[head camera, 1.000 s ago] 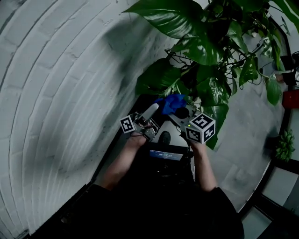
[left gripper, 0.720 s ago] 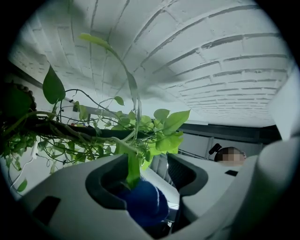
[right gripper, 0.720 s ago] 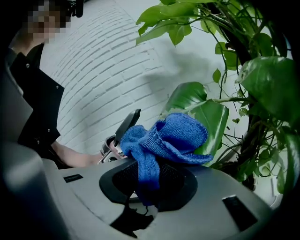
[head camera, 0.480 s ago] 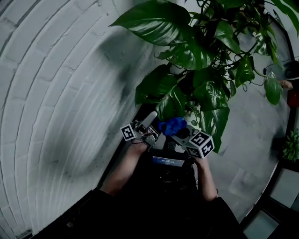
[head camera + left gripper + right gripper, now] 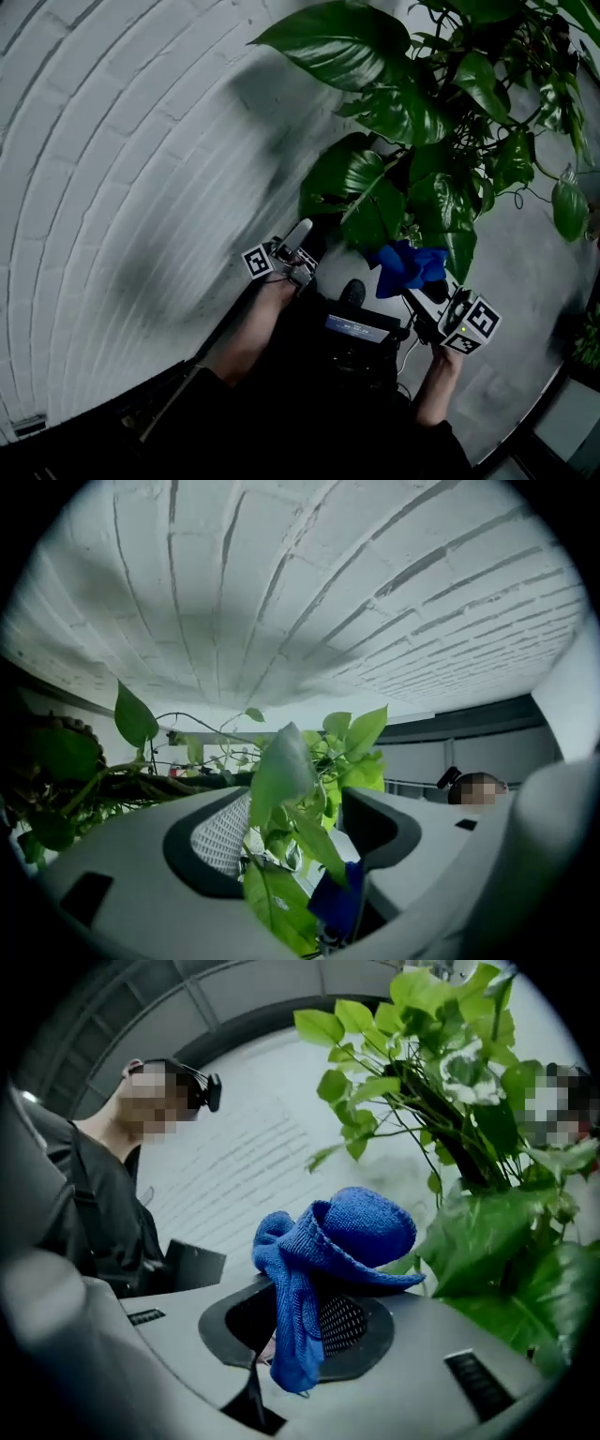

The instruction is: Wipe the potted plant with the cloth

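Head view: steeply down from above, potted plant [image 5: 403, 112] at 1 o'clock. Both gripper views: close, along jaws, into same plant.

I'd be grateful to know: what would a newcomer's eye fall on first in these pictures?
Probably the potted plant, its big glossy leaves filling the head view's upper right against a white brick wall. Next, the bright blue cloth pinched in the right tongs, just below those leaves.
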A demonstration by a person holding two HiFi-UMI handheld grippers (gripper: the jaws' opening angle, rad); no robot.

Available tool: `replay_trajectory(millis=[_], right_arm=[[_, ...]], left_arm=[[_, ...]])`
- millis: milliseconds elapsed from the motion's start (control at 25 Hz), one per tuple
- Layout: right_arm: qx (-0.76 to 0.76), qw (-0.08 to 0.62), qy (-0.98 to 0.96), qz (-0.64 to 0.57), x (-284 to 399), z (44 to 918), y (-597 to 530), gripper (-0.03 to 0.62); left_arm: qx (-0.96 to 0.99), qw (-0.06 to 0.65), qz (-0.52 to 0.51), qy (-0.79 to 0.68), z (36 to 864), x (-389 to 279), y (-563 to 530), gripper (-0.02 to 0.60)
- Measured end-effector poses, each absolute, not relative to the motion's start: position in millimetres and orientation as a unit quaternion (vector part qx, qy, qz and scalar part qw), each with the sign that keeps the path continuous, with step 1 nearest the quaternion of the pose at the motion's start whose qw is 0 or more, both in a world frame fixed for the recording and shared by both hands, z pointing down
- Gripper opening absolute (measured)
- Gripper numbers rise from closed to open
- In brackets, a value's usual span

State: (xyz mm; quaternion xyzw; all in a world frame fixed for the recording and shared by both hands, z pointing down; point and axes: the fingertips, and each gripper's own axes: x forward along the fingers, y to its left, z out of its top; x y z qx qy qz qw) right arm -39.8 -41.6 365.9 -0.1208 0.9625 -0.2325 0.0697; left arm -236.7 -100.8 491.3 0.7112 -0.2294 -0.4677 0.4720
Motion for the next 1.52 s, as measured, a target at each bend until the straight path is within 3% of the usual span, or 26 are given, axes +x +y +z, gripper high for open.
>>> replay_trajectory(millis=[240,400,560,800,1000,1160,1280,1520], right_arm=[[-0.067,0.173,0.969,-0.163,-26.5,286.4,-33.6,0.107],[-0.157,0.187,0.954,-0.174,-38.2,286.2,-67.1,0.107],[-0.252,0.215,0.915,-0.232,-51.6,304.0,-105.2,0.107],[-0.339,0.165,0.901,-0.213,-88.5,312.0,-116.5,0.107],[-0.392,0.046,0.900,-0.184,-112.1,337.3,-134.4,0.107],[-0.389,-0.017,0.907,-0.159,-132.7,352.4,-169.9,0.107],[-0.387,-0.052,0.909,-0.146,-143.2,361.6,-200.7,0.107],[-0.360,-0.084,0.909,-0.191,-168.5,395.9,-234.6,0.107]], left_arm=[[0.685,0.462,-0.504,-0.251,501.6,-277.8,-100.5,0.344],[0.682,0.473,-0.498,-0.249,510.5,-299.4,-120.4,0.368],[0.680,0.508,-0.473,-0.235,527.0,-297.4,-140.7,0.433],[0.679,0.537,-0.486,-0.123,510.3,-265.9,-144.4,0.443],[0.673,0.487,-0.534,-0.153,484.5,-290.4,-159.8,0.438],[0.714,0.416,-0.532,-0.184,450.6,-308.8,-165.9,0.197],[0.738,0.381,-0.523,-0.194,431.1,-310.2,-156.4,0.123],[0.759,0.346,-0.510,-0.210,413.8,-304.7,-138.8,0.057]])
